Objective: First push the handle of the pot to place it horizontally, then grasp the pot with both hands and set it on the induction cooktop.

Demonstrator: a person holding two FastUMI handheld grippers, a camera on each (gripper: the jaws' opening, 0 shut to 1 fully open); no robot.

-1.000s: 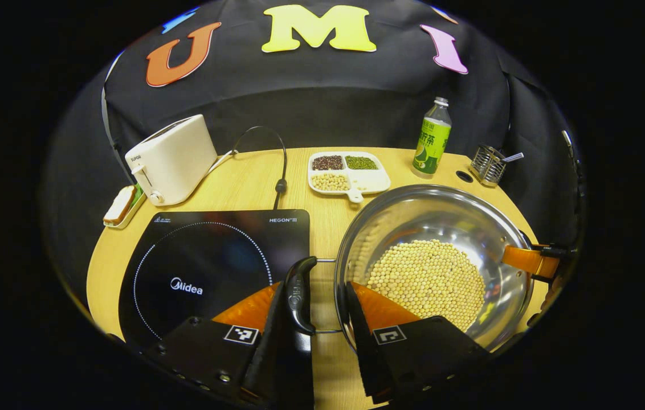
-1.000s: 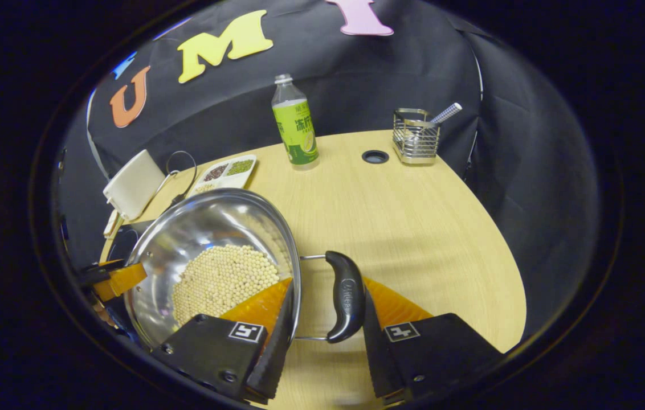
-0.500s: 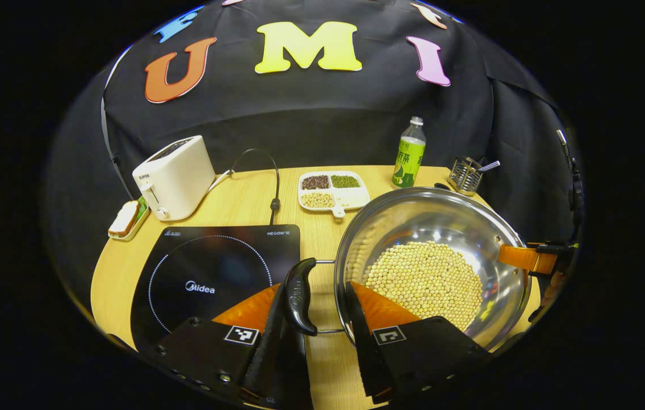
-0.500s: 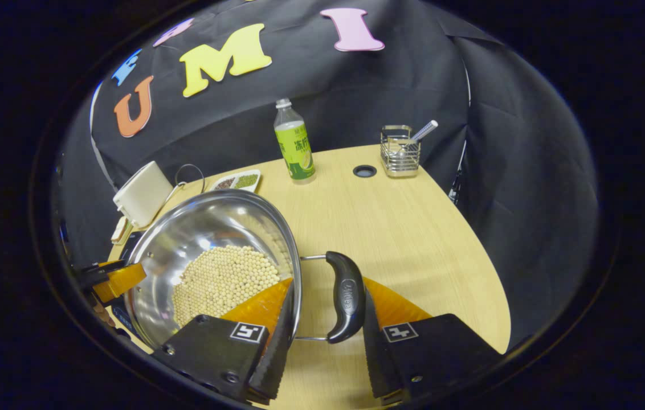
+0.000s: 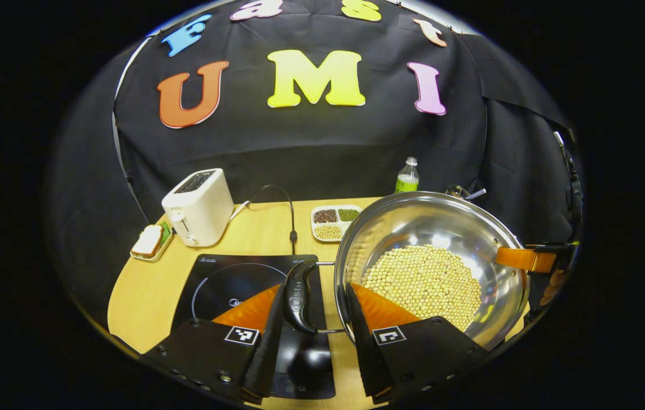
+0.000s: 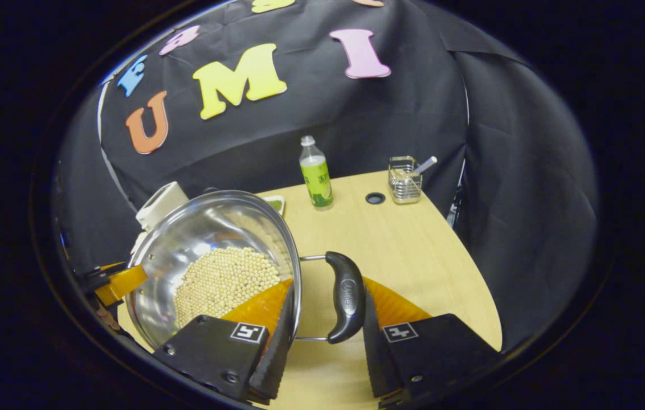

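Observation:
A steel pot [image 5: 431, 219] holding pale beans [image 5: 422, 279] hangs in the air above the wooden table. My left gripper [image 5: 311, 304] is shut across the pot's black left handle [image 5: 298, 293] and the rim, one finger outside the handle, the other inside the wall. The black induction cooktop [image 5: 225, 282] lies on the table below that handle. In the right gripper view my right gripper [image 6: 325, 319] is shut the same way on the pot's [image 6: 214, 228] right handle [image 6: 345, 296]. Each view shows the other gripper [image 5: 527, 259] [image 6: 114, 282] at the pot's far rim.
A white toaster [image 5: 200, 206] and a small plate with a sandwich [image 5: 150, 242] stand at the back left. A divided dish of beans [image 5: 334, 222] and a cable [image 5: 291, 219] lie behind the cooktop. A green bottle [image 6: 315, 173] and wire holder [image 6: 405, 181] stand at the back right.
Both grippers have lifted the pot off the table and carried it left. The table and its things look lower and farther away, and the cooktop now lies under the left handle.

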